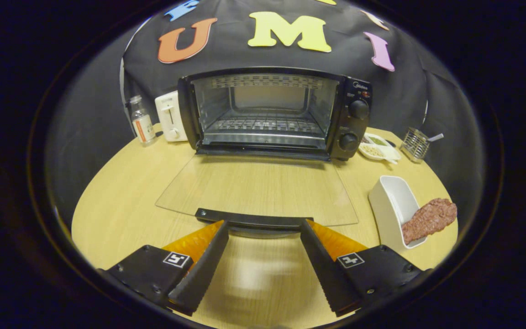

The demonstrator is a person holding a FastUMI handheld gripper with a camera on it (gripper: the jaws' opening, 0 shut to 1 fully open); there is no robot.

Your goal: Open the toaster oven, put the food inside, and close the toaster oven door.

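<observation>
A black toaster oven [354, 119] stands at the back of the round wooden table [121, 205]. Its glass door [258, 187] is folded fully down and lies flat over the table, leaving the wire rack [263, 124] inside bare. The door's black handle [254, 218] sits just beyond my fingertips. My gripper [263, 226] is open, fingers spread wide, with nothing between them. A brown slab of meat [429, 218] leans out of a white rectangular dish [388, 208] to the right of my right finger.
A small bottle [142, 119] and a white toaster [170, 116] stand left of the oven. To its right are a white plate of food [378, 148] and a wire basket [414, 144].
</observation>
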